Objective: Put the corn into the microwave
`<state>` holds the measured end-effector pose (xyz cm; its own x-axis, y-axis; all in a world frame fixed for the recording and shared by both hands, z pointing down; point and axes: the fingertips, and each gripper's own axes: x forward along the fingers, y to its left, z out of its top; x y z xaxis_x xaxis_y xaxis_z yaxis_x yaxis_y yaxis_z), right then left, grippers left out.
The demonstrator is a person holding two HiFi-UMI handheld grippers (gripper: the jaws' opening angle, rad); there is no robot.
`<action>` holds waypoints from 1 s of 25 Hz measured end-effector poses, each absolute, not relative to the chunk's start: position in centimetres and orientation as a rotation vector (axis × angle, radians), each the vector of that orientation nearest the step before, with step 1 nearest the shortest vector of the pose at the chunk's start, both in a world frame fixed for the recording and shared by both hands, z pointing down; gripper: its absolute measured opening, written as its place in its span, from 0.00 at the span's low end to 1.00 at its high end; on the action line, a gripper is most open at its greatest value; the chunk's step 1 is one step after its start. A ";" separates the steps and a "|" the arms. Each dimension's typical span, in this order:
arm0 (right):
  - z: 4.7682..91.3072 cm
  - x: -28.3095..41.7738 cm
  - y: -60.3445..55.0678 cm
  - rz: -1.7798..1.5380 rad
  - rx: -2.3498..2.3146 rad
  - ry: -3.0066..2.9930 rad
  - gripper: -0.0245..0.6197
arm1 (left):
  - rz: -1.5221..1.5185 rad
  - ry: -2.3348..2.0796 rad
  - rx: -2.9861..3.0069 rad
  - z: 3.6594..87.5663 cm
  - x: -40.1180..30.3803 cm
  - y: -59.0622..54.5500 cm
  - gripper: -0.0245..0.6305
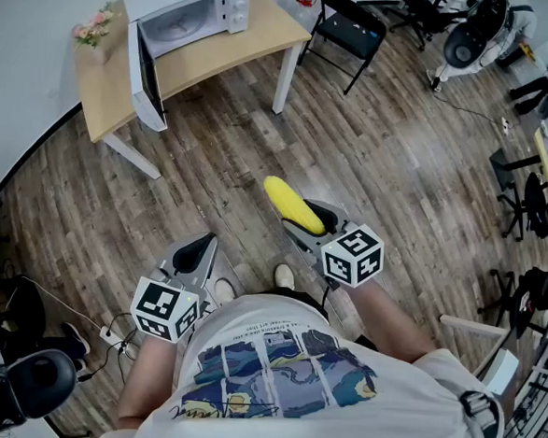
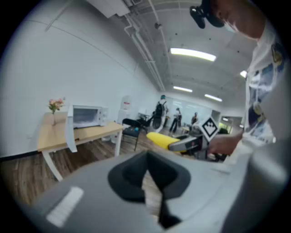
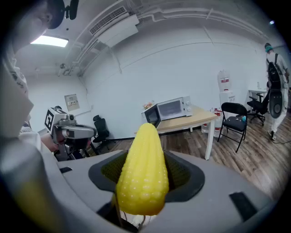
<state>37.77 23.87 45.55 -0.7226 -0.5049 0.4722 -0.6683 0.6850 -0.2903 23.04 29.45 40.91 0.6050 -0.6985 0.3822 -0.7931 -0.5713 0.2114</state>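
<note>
Jaws clasp corn [image 3: 142,177], head view: microwave [image 1: 190,16] open

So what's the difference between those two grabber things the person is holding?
The right gripper is clamped on a yellow corn cob, its jaws spread wide around it. The left gripper holds nothing, and its jaws are closed together. In the head view the right gripper also reaches further ahead of the person than the left gripper. Both are the same grey, hand-held design.

Bare floor [image 1: 260,147] lies before the open microwave [image 1: 190,13]
</note>
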 end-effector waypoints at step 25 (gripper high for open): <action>47.0 24.1 14.5 0.702 0.996 -2.506 0.43 | 0.314 -1.257 2.420 41.8 5.3 23.2 0.05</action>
